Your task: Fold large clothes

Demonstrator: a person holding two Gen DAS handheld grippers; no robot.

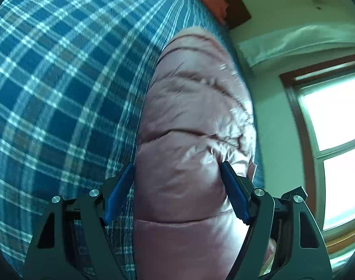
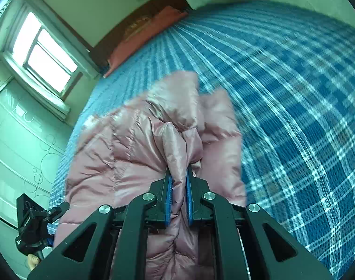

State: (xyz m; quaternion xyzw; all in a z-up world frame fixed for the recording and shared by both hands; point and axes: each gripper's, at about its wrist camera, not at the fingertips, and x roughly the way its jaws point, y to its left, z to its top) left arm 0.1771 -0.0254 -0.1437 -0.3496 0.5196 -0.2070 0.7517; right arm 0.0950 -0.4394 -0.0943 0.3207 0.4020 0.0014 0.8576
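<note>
right tongs [image 2: 178,186] are pinched tight on a ridge of the pink puffer jacket [image 2: 140,154]; left tongs [image 1: 177,186] gape wide around its bulk, gripping nothing. jacket lies on the plaid bed [image 2: 294,93] — close the left before lifting, then fold evenly.

Daylit room, heavy fisheye, motion blur

A blown-out window [image 1: 334,144] lights both views with a greenish cast. The plaid bedcover [image 2: 294,107] smears into streaks, probably from motion. The pink jacket [image 1: 189,140] shows soft glare on its sheen. Dark vignette rims the bowed corners; the tongs' blue pads [image 2: 169,193] stay sharp.
</note>
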